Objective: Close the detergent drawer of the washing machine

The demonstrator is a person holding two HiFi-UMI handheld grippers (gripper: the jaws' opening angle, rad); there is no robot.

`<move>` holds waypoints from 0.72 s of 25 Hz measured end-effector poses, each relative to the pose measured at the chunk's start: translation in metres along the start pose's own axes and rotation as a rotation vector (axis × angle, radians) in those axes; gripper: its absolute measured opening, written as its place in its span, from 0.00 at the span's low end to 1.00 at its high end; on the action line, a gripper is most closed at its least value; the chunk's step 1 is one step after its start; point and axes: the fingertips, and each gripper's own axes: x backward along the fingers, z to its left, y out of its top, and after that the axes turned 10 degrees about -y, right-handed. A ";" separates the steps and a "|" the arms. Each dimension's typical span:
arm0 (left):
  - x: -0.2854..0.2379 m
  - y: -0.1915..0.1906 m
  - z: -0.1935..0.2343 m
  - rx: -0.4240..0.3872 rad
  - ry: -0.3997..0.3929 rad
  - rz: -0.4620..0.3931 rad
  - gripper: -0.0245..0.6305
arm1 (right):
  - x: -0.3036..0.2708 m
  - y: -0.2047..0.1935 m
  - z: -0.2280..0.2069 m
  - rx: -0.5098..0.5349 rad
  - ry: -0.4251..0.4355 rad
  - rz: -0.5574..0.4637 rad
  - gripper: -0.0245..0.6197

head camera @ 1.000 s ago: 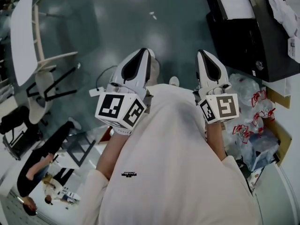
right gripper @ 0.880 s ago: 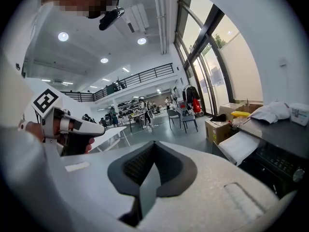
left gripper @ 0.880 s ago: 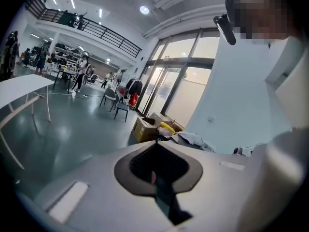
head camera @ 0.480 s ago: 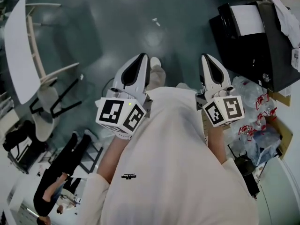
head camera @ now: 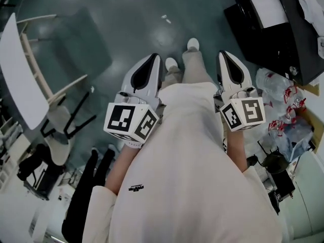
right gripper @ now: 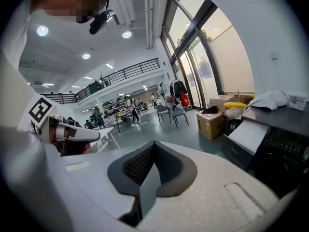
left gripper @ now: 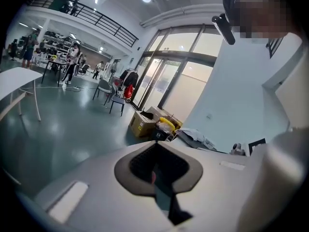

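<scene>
I hold both grippers close against my white-clad torso, pointing out over the floor. The left gripper [head camera: 153, 59] [left gripper: 156, 167] is shut with nothing between its dark pads. The right gripper [head camera: 227, 56] [right gripper: 147, 172] is also shut and empty. A black appliance [head camera: 276, 37] [right gripper: 286, 146] with a control panel stands ahead to the right, and a white panel [head camera: 266, 5] [right gripper: 248, 135] lies at its top. Whether this is the washing machine I cannot tell, and no detergent drawer shows. Neither gripper touches it.
A white table [head camera: 19, 77] with a chair stands to the left. Clear plastic bags and bottles [head camera: 283, 118] pile up below the appliance. Cardboard boxes [right gripper: 210, 122] [left gripper: 142, 124] sit near the glass wall. Another person's dark legs [head camera: 86, 196] are at lower left. My shoes [head camera: 192, 44] are on the grey-green floor.
The floor, table and black appliance have slid in the head view, and my legs and shoes have come into sight ahead. Both grippers stay shut against my torso.
</scene>
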 end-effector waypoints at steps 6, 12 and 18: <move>-0.011 0.016 0.001 -0.023 -0.022 -0.006 0.06 | -0.006 0.004 -0.006 -0.041 -0.017 -0.002 0.04; -0.029 0.030 0.009 -0.040 -0.031 -0.003 0.06 | -0.028 0.019 -0.006 -0.039 0.002 -0.025 0.04; -0.074 0.037 0.006 -0.065 -0.086 0.089 0.06 | -0.048 0.032 -0.043 -0.043 -0.076 -0.057 0.04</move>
